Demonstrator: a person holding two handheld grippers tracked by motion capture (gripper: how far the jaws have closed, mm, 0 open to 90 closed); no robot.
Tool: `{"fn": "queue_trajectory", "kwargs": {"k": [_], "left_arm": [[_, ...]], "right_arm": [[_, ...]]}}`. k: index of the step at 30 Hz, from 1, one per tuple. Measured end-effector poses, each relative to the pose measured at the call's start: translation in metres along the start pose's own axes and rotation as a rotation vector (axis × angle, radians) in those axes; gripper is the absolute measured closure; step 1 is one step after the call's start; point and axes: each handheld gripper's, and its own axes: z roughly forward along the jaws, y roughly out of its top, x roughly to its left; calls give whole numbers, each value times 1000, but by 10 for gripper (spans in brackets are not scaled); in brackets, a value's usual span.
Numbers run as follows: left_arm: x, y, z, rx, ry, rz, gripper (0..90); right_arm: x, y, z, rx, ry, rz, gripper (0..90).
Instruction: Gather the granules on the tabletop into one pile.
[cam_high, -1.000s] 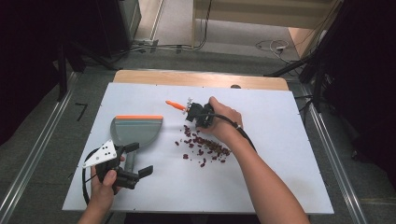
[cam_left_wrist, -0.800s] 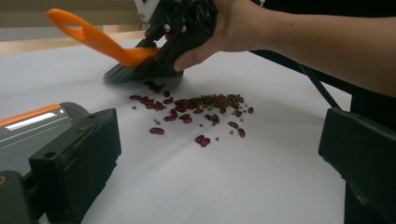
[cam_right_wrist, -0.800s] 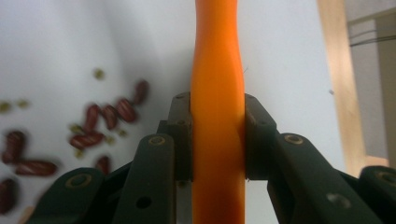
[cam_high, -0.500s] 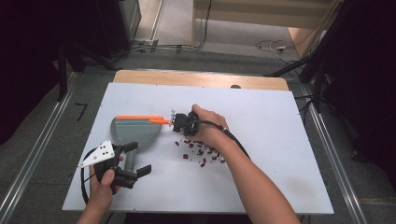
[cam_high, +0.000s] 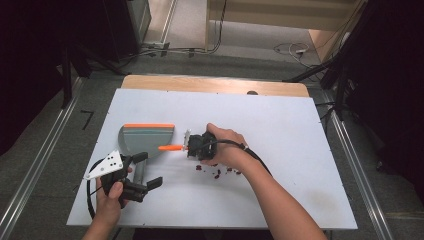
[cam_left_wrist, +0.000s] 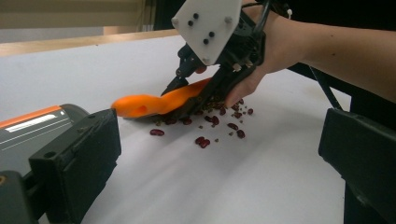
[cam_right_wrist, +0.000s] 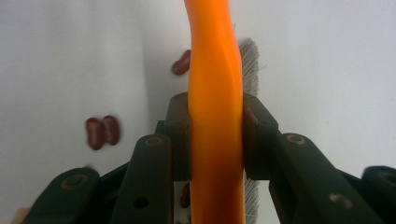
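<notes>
The right gripper view shows grey bristles (cam_right_wrist: 250, 58) behind the one orange brush (cam_right_wrist: 215, 116), clamped by the right gripper (cam_high: 192, 146). Scattered beans (cam_left_wrist: 205, 140) lie beside it. The left gripper (cam_high: 142, 175) grips the one dustpan (cam_high: 145, 137).

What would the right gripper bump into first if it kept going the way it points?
Probably the dustpan. The right gripper holds the orange brush, whose tip points at the pan's open side. The brush would likely arrive first, though depth is hard to judge.
</notes>
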Motion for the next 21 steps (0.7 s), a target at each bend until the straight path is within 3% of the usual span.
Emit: {"fn": "queue_trajectory", "kwargs": {"k": [21], "left_arm": [[-1, 2, -4, -18, 7, 3, 2]], "right_arm": [[20, -13, -16, -43, 79, -32, 669]]}}
